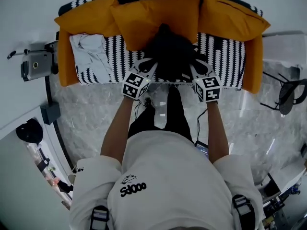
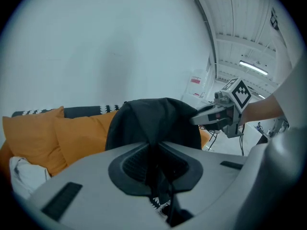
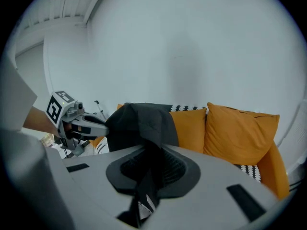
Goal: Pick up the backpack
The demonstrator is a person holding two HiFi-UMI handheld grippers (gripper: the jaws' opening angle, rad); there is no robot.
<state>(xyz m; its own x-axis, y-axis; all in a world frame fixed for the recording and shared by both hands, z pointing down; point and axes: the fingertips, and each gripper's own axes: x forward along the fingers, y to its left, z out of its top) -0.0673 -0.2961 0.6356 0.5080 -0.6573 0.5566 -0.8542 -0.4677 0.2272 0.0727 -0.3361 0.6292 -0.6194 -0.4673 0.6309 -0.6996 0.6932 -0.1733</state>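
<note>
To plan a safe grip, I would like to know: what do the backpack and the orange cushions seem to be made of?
The backpack looks like thin black woven cloth, probably nylon, matte: it folds and sags softly. The orange cushions look like matte cloth over soft padding, perhaps cotton: they bulge and crease.

support: patterned sofa (image 1: 225, 56) | on it: orange cushions (image 1: 158, 18); white cloth (image 1: 91, 49)
</note>
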